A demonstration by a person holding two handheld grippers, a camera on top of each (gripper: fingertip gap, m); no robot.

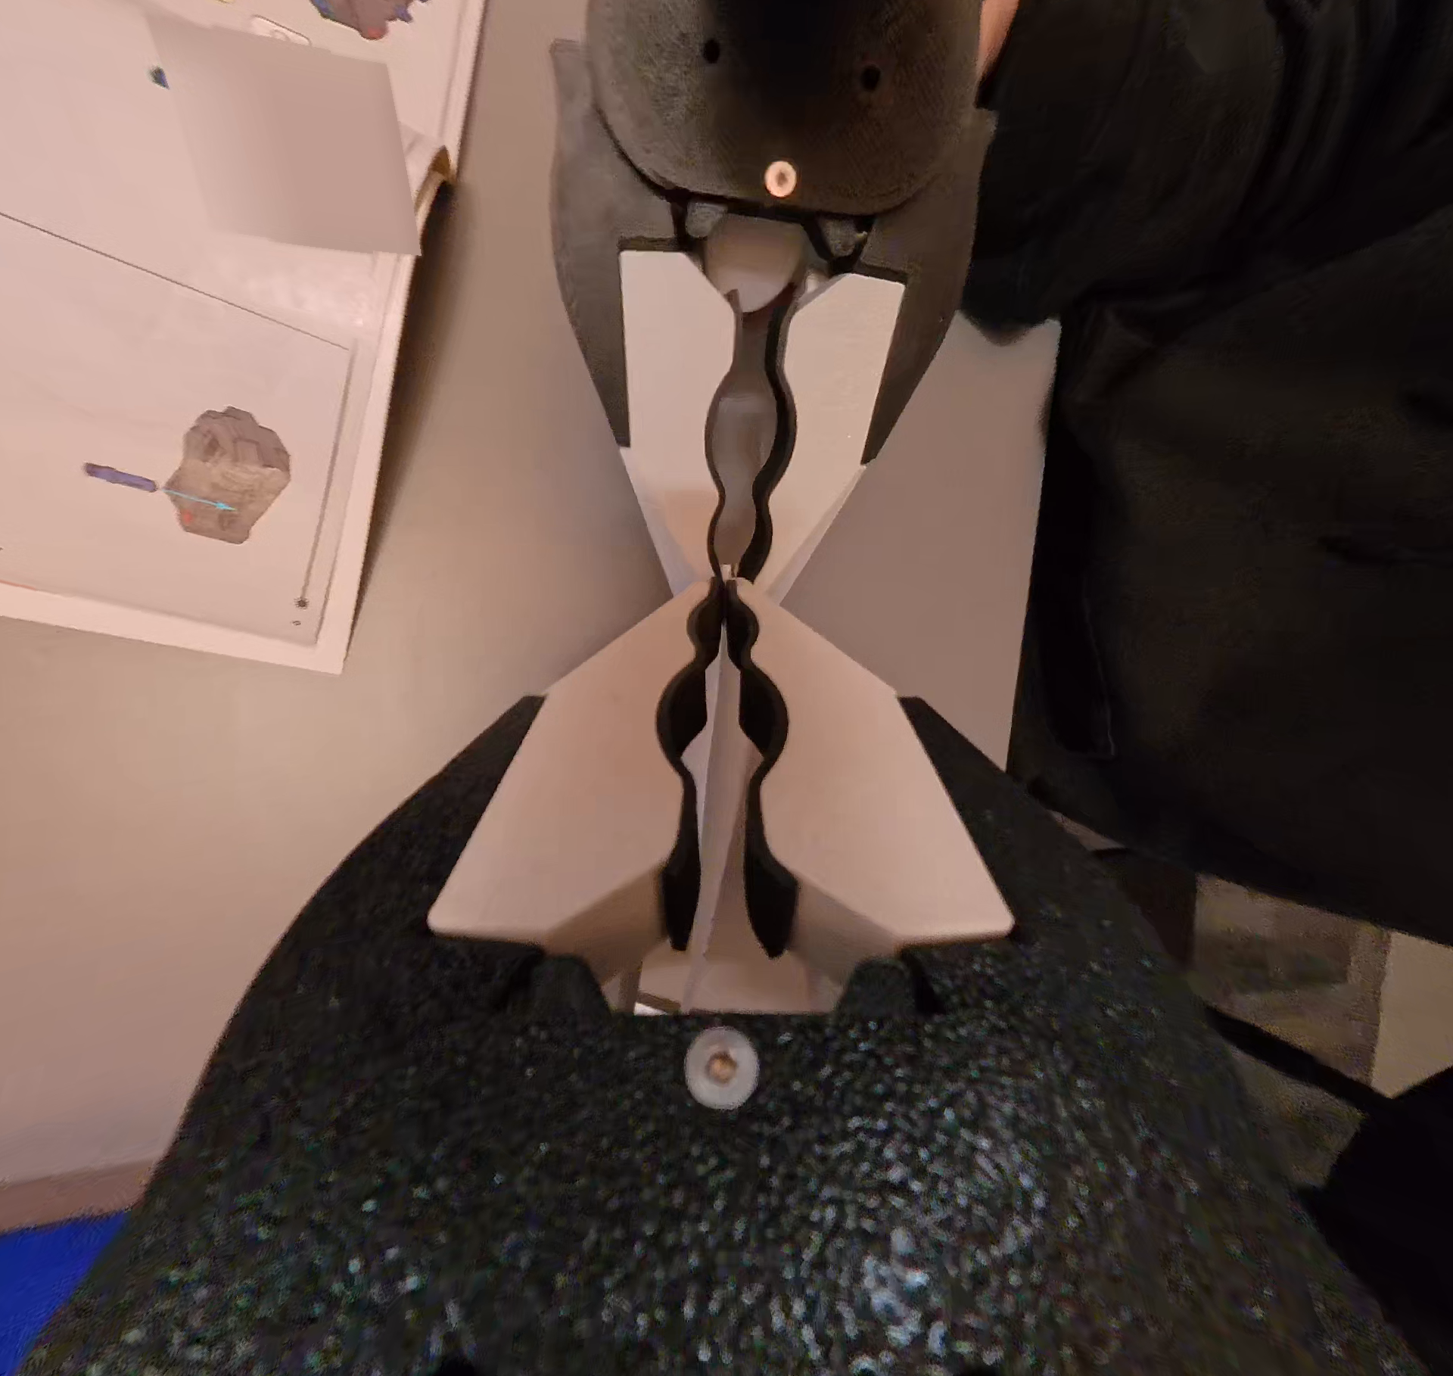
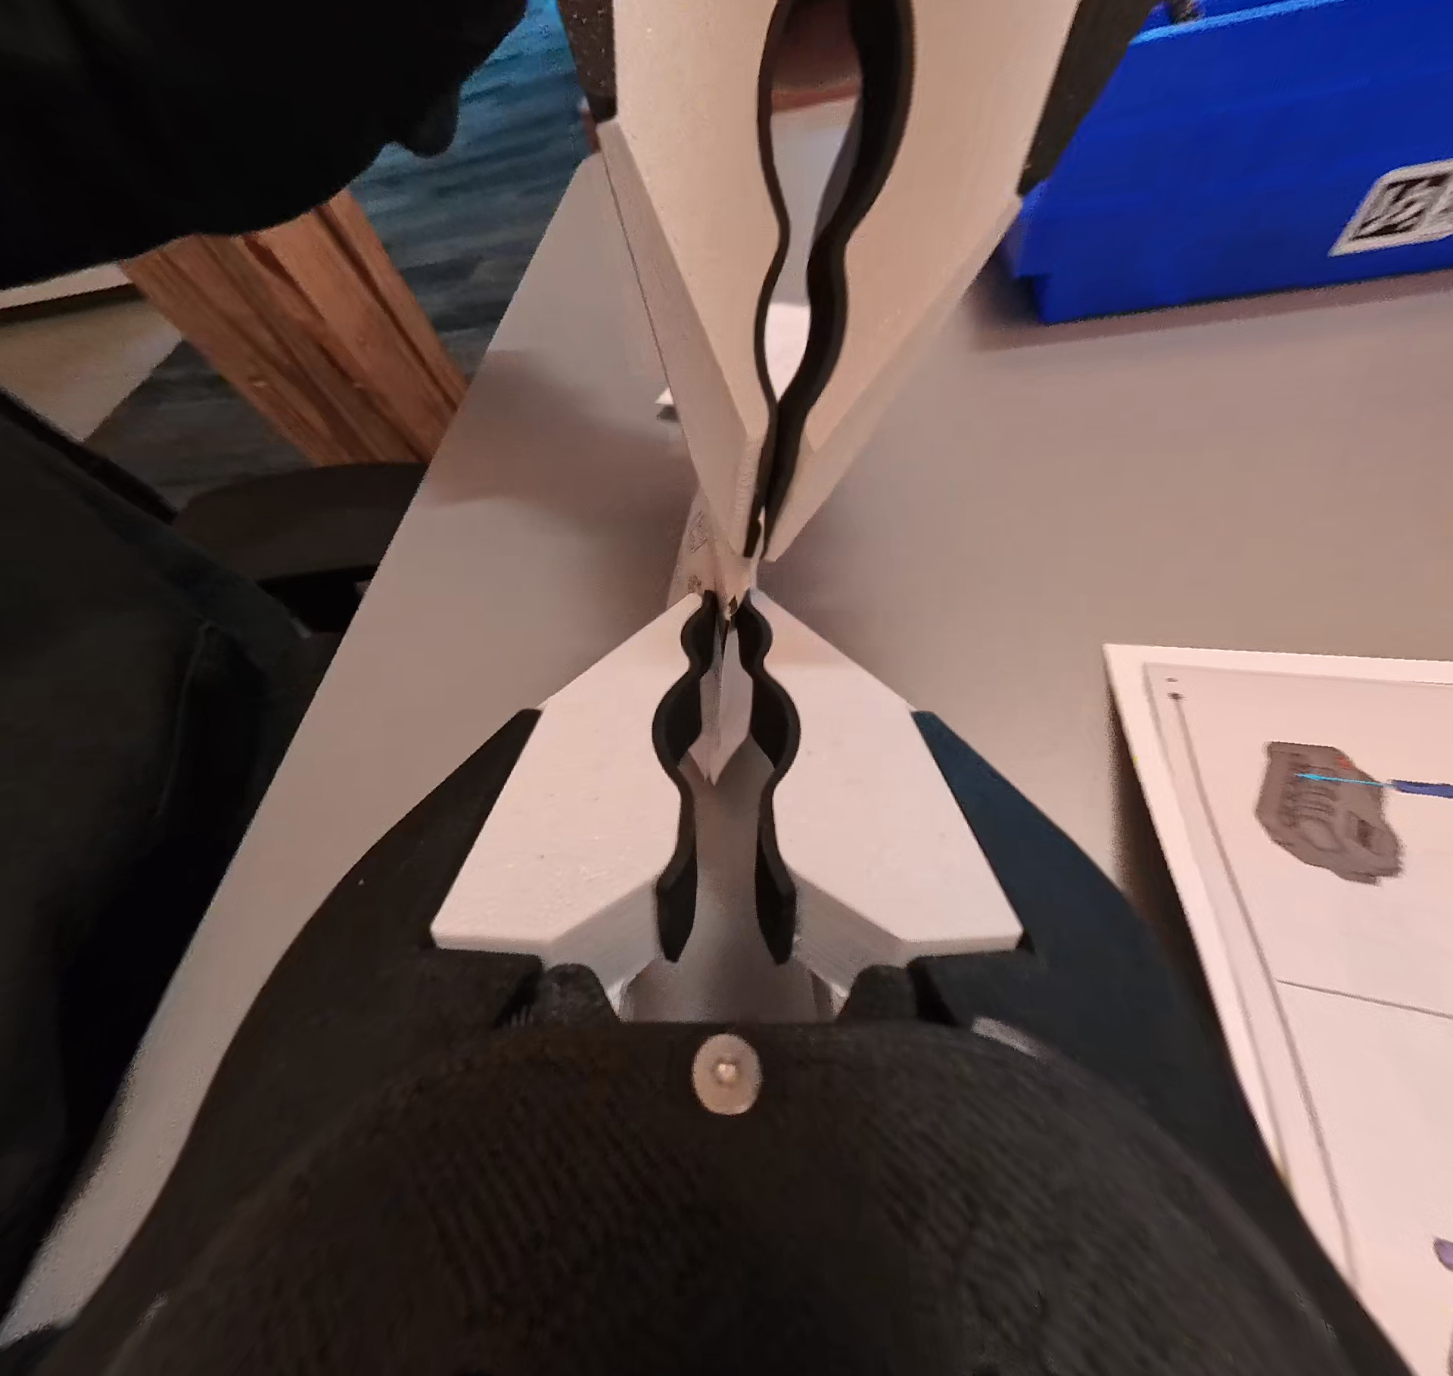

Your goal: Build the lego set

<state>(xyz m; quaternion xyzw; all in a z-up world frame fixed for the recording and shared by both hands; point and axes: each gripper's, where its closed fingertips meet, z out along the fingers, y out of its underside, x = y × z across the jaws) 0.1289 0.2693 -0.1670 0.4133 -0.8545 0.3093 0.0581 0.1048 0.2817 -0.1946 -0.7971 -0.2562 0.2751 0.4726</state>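
White, thin and flat, a piece (image 2: 719, 709) sat pinched between the black wavy pads of the right gripper (image 2: 727, 603), its pointed end reaching back between the fingers. What it was could not be told; it was too small and partly hidden. The right gripper's fingers were drawn nearly together, closed on that piece at the tips.

The left gripper (image 2: 755, 544) met it tip to tip from the opposite side, its fingers also narrowed to a slit. In the left wrist view, a thin white sheet edge ran between the left gripper's (image 1: 722, 591) own pads, so it too seemed clamped on the white piece (image 1: 714, 788). The right gripper (image 1: 735, 564) faced it there, a black sleeve (image 1: 1219, 316) behind it.

Both grippers hung above a grey table (image 2: 983, 512), near its edge. An open booklet (image 1: 181, 434) with pictures of a grey model lay on the table beside the grippers; it showed again at the right of the right wrist view (image 2: 1297, 945). A blue bin (image 2: 1258, 159) stood farther back on the table, well apart from the tips. A wooden leg (image 2: 299, 332) showed beyond the table edge.
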